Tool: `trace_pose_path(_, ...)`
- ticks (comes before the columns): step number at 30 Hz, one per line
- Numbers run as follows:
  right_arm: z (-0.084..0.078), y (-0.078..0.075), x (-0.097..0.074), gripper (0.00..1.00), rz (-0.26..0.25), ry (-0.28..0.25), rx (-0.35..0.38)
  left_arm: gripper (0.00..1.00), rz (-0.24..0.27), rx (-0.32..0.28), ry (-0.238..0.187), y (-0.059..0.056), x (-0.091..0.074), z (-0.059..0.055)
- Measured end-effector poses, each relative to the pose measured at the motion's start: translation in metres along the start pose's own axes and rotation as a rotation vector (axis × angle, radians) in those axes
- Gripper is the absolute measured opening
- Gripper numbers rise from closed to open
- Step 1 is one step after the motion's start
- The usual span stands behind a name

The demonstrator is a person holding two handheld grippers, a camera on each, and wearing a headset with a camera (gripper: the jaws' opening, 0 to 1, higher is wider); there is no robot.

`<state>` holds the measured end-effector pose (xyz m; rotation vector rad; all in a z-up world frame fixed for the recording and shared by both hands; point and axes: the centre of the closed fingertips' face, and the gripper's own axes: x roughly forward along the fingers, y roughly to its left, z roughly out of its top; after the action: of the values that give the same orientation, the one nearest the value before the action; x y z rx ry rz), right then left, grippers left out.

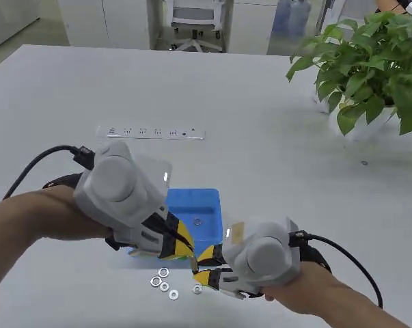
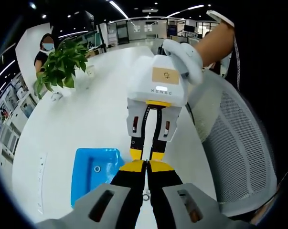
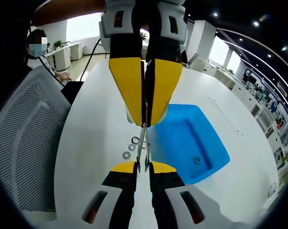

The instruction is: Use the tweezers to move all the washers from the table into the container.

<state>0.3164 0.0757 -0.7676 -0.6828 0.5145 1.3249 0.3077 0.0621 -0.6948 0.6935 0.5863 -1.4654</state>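
Tweezers [image 3: 144,143] are being re-gripped, I'd say, with no washer picked yet. The left tool [image 2: 146,164] and right tool [image 3: 144,167] meet tip to tip, each closed down on the tweezers. The next move calls for one firm grip with the points aimed down. Loose washers [image 1: 165,286] lie on the counter [image 1: 260,137] just beside the tips, outside the blue container [image 1: 209,199], which holds a single washer [image 1: 197,221].

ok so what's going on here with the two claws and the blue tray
A person holds a claw in each hand over a white table. The left claw is shut on a pair of tweezers. Their other end sits between the jaws of the right claw, and it is unclear whether that one grips them. One washer lies in the blue container, and several washers are on the table beside it.
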Motion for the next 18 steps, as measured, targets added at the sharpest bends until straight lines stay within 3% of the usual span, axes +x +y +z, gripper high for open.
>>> trace_pose_path(18,-0.010,0.013,0.007,0.13,0.020,0.008,0.031,0.05,-0.029,-0.016,0.013,-0.009,0.011,-0.011)
